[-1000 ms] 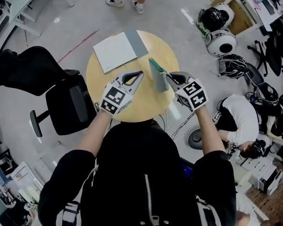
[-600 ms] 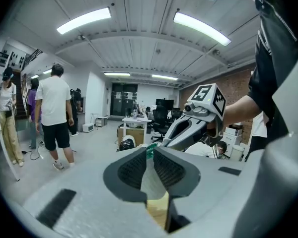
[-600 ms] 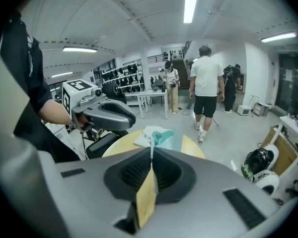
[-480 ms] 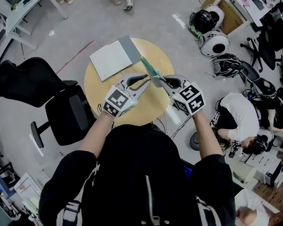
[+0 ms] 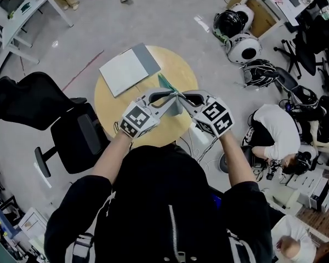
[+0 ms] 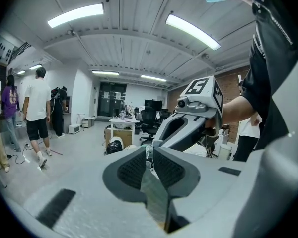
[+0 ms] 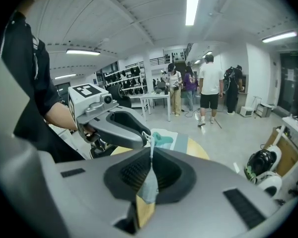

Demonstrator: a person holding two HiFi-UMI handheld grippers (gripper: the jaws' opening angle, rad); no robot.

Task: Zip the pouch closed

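Note:
The teal pouch [image 5: 165,84] hangs edge-on in the air over the round wooden table [image 5: 112,106]. My left gripper [image 5: 174,94] and right gripper [image 5: 181,95] meet tip to tip at its near end. In the left gripper view the left gripper [image 6: 151,151] is shut, with the thin pouch [image 6: 157,196] pinched between its pads. In the right gripper view the right gripper [image 7: 151,153] is likewise shut on the pouch edge [image 7: 149,186], and the left gripper's tip sits just beyond it. The zipper pull is not clearly visible.
A white and grey folder [image 5: 125,69] lies on the far left of the table. A black office chair [image 5: 77,129] stands to the left. Helmets [image 5: 242,44] lie on the floor at the far right, and a person [image 5: 274,138] sits low on the right.
My left gripper has moved right, from beside the pouch to its near end, and has taken hold of it. Both grippers have risen together and the pouch now hangs more edge-on.

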